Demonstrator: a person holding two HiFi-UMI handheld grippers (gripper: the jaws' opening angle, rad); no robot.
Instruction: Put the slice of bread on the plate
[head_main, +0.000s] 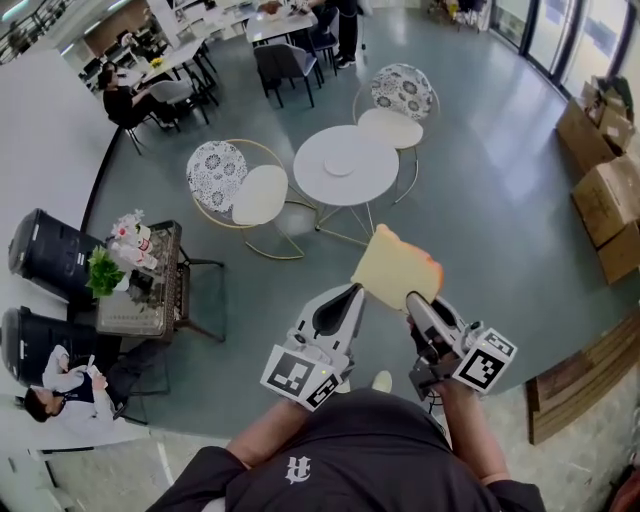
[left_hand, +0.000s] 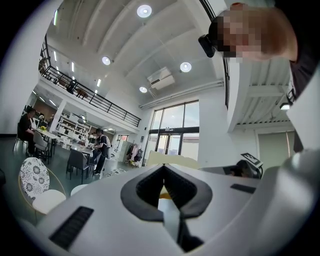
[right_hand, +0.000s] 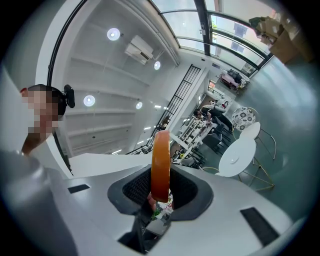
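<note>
In mid-air, high over the floor: slice of bread (head_main: 395, 268), its lower edge clamped between the jaws of the right gripper (head_main: 415, 300). Left gripper (head_main: 355, 292): jaws drawn together on nothing, tip just beside the slice's lower left edge. Well apart from the slice: plate (head_main: 339, 166), on a round white desk (head_main: 372, 190).

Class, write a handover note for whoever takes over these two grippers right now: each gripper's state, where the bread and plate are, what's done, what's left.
Right gripper: shut on the slice of bread, held up in the air.
Left gripper: jaws together, tip at the slice's lower corner; whether it pinches the slice is unclear.
Plate: what looks like it sits on the round white table ahead.
Done: bread picked up.
Left: carry it to the table and lay it on the plate.
</note>
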